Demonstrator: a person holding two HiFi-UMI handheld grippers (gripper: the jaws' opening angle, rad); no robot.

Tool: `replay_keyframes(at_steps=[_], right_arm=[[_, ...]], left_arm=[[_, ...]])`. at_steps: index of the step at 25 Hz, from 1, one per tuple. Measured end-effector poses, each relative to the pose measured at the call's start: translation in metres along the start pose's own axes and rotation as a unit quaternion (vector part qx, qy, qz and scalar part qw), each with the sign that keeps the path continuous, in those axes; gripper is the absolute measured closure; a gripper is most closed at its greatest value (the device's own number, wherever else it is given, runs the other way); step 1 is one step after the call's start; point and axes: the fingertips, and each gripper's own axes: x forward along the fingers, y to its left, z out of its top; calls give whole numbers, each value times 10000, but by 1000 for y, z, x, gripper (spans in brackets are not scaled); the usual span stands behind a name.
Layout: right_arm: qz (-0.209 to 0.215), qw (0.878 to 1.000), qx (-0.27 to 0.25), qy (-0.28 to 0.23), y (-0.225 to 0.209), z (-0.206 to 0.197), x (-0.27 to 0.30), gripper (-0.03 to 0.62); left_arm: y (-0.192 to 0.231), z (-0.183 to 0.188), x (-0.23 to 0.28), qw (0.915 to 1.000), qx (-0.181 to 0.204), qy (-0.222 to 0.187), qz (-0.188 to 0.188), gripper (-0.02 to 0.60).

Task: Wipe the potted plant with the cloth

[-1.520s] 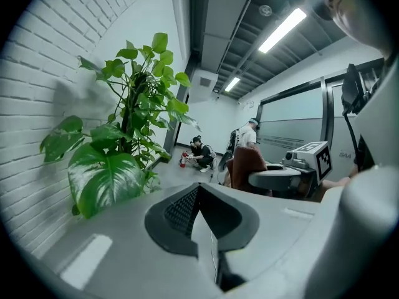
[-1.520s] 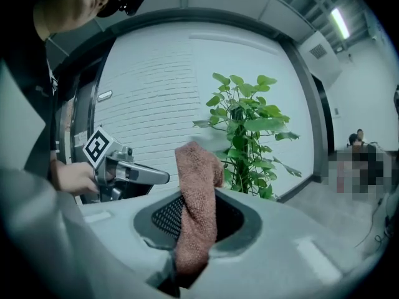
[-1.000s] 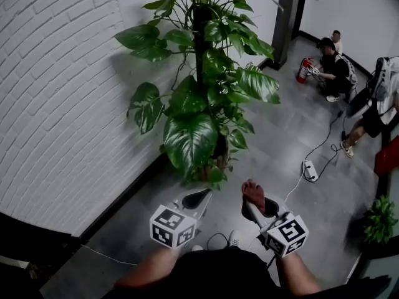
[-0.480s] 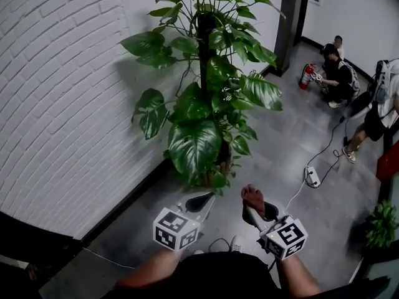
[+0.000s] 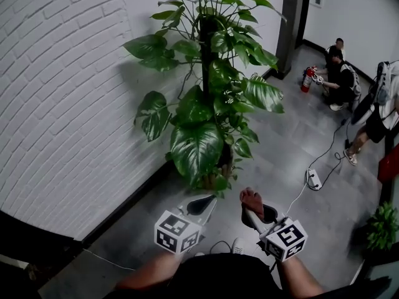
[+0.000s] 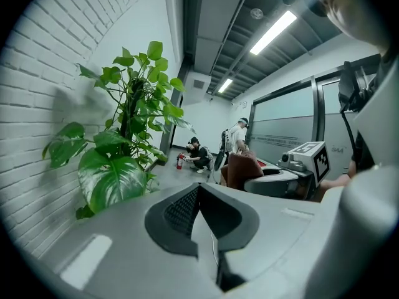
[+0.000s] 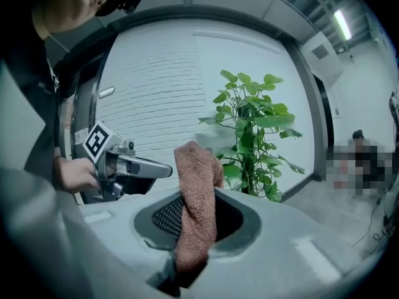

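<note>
Looking down, head view: the potted plant [image 5: 206, 123] stands upright on the grey floor [image 5: 280, 161], close against the white brick wall [image 5: 56, 104], with large leaves spread on all sides
Head view, tools: the left gripper [image 5: 204, 201] and right gripper [image 5: 255, 210] sit side by side low in the frame, both pointed toward the plant's base and clear of its leaves
Head view, cloth: a reddish-brown cloth [image 5: 251, 197] sticks up from the right gripper's tip and touches no leaf
Head view, surroundings: a power strip [image 5: 313, 179] lies on the floor to the right; people [image 5: 340, 73] crouch by a red fire extinguisher [image 5: 306, 78], well beyond the plant
Left gripper view: the jaws are pressed together with nothing between them; the plant is ahead to the left, apart from the tool; the right gripper with the cloth shows off to the right
Right gripper view: the jaws are clamped on the cloth, which runs up between them and folds over above; the plant stands ahead, right of centre, not in contact; the left gripper shows at the left, gripped by a hand [image 7: 75, 173]
</note>
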Motion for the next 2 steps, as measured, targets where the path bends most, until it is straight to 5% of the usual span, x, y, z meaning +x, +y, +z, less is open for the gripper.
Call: replay_keyframes(at_steps=[2], right_arm=[[1, 10000, -31, 19, 2, 0, -1, 531]], left_arm=[[0, 0, -2, 10000, -5, -15, 11, 565]])
